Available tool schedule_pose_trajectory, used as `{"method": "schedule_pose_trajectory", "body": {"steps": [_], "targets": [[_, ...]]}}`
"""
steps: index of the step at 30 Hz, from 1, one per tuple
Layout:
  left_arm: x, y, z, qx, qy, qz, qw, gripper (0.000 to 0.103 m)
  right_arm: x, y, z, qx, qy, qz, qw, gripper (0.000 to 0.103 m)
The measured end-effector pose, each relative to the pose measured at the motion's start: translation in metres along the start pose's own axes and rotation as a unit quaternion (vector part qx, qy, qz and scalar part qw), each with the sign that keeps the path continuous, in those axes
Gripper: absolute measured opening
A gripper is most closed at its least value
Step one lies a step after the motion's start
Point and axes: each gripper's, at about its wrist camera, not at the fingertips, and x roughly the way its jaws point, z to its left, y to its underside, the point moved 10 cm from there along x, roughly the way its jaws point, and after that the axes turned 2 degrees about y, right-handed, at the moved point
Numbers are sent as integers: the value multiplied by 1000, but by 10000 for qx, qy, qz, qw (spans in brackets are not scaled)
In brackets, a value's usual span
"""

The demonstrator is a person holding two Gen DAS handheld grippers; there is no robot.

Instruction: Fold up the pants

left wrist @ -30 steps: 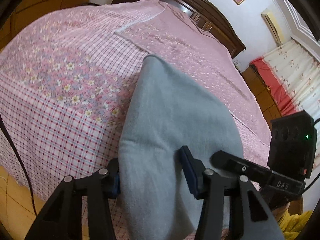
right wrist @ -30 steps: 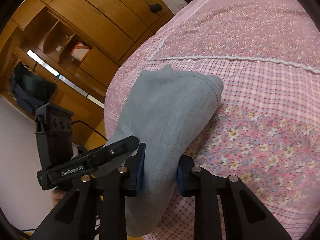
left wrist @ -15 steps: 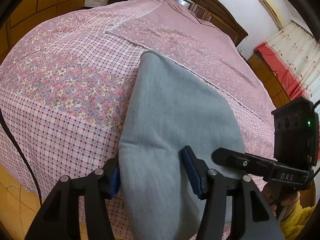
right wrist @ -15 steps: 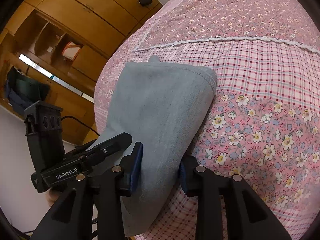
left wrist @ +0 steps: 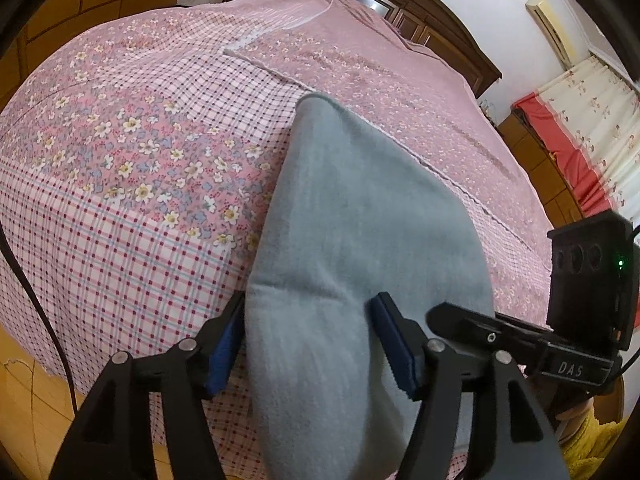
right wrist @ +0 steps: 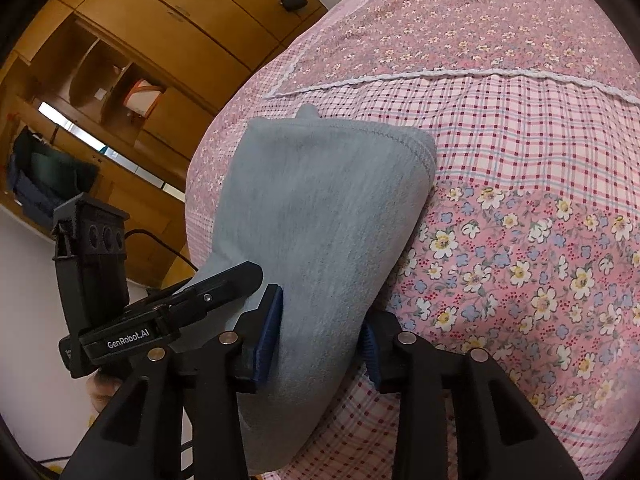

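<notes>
The grey-blue pants [left wrist: 360,232] lie folded in a thick stack on the pink bedspread [left wrist: 120,184], near the bed's front edge. My left gripper [left wrist: 308,340] is shut on the near left part of the stack, its blue pads on either side of the cloth. My right gripper [right wrist: 320,328] is shut on the near right part of the same pants [right wrist: 320,208]. Each gripper shows in the other's view: the right one in the left wrist view [left wrist: 520,344] and the left one in the right wrist view [right wrist: 160,312].
The bedspread [right wrist: 520,160] has floral and plaid bands. A dark wooden headboard [left wrist: 420,4] stands at the far end. Wooden wardrobes [right wrist: 140,60] line the wall on the left. Curtains [left wrist: 592,132] hang at the right. A black cable [left wrist: 36,300] runs down the bed's left side.
Both grippers moved forward over the bed with the pants, and the folded stack settled lower and flatter on the bedspread. Both grips stayed shut.
</notes>
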Motion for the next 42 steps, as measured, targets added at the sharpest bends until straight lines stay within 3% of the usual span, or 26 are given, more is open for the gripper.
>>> {"method": "schedule_pose_trajectory", "body": {"steps": [6,8,11,19,24,32,42], "targets": [[3,6,4,-102,38,36,9999,71,8,-1,3,-129,81,48,9999,39],[4,8,6,-174,112,34,9998,71,5,-6,12,-316,133,-58,9994,32],[-2,8,6,-225,396,-87,9989,54,-3,-12,27,-582,136,-230,9979,26],[-32,6,-7,-266,529,-348,9976,44,-50,-34,45,-1016,-52,-649,9927,24],[-45,-1,-45,12,710,-560,9959,43,-90,-49,36,-1199,-23,-898,9887,24],[-18,-15,-131,374,1219,-540,9904,43,-149,-64,-19,-1281,403,-1177,9839,24],[54,-20,-232,1057,1255,-237,9862,42,-196,-83,-134,-915,877,-1274,9837,24]]}}
